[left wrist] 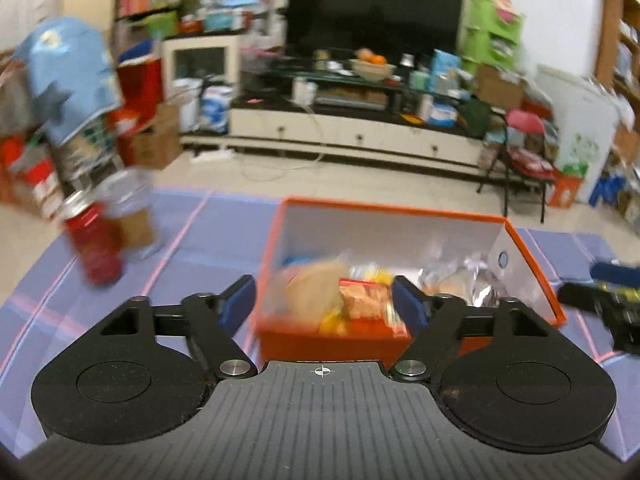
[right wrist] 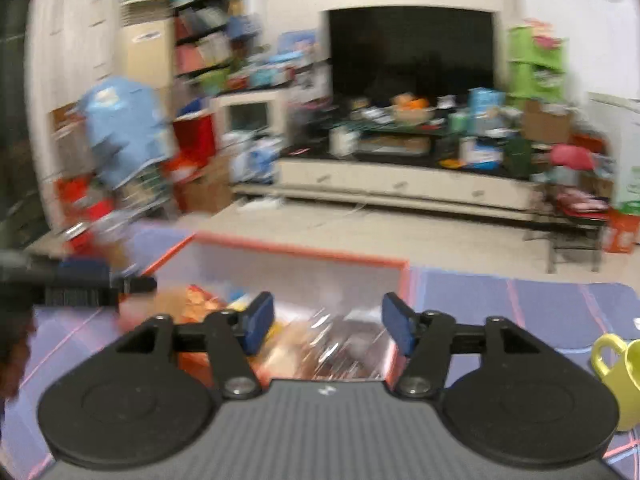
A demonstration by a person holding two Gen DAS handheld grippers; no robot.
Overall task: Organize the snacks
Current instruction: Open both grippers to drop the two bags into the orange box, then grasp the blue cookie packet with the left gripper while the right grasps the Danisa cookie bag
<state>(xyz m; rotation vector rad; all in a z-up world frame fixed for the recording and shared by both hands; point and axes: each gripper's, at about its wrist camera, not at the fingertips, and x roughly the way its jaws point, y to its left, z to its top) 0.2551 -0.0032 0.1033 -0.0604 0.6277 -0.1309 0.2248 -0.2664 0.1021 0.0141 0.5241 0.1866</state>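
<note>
a cluttered living room lies behind the purple checked cloth. we hold our left gripper and right gripper with jaws apart, gripping nothing, over the orange box of snacks. a red can stands left, a yellow mug right.

A blue cloth with pink lines covers the surface. On it, ahead of the tongs, stands an orange box; left, a red can; right, a yellow mug.
</note>
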